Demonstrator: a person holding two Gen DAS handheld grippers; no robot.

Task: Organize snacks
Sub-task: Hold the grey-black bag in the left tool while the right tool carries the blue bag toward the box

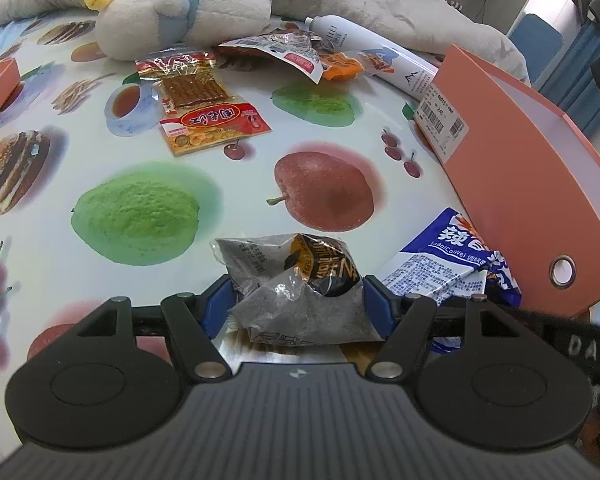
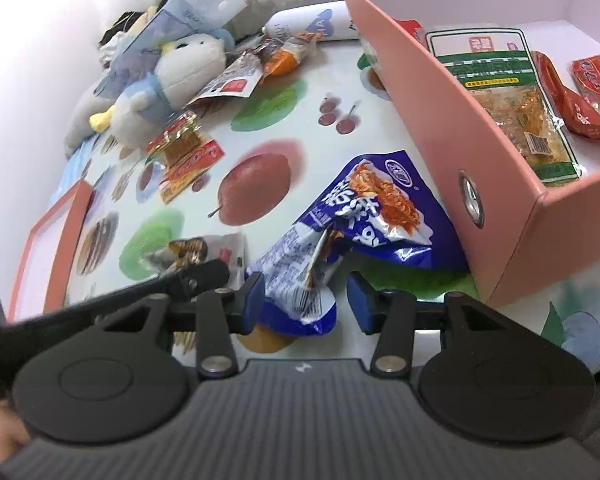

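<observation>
My left gripper (image 1: 298, 308) is shut on a crumpled grey speckled snack packet (image 1: 300, 280) with a black and gold label, just above the fruit-print tablecloth (image 1: 260, 128). In the right wrist view that same packet (image 2: 188, 250) shows at the left. A blue noodle-snack packet (image 2: 364, 216) leans against the salmon box (image 2: 440, 120). Its lower end lies between the jaws of my right gripper (image 2: 306, 304), which stands open: the left pad touches the wrapper and the right pad is apart from it. The blue packet (image 1: 440, 264) also shows beside the box (image 1: 520, 184).
Inside the box lie a green-striped packet (image 2: 500, 92) and red packets (image 2: 572, 108). A red-yellow snack (image 1: 208, 108) and a pile of packets (image 1: 292, 52) lie further back by a white bottle (image 1: 372, 52) and a plush toy (image 1: 180, 16). The box lid (image 2: 48, 248) sits left.
</observation>
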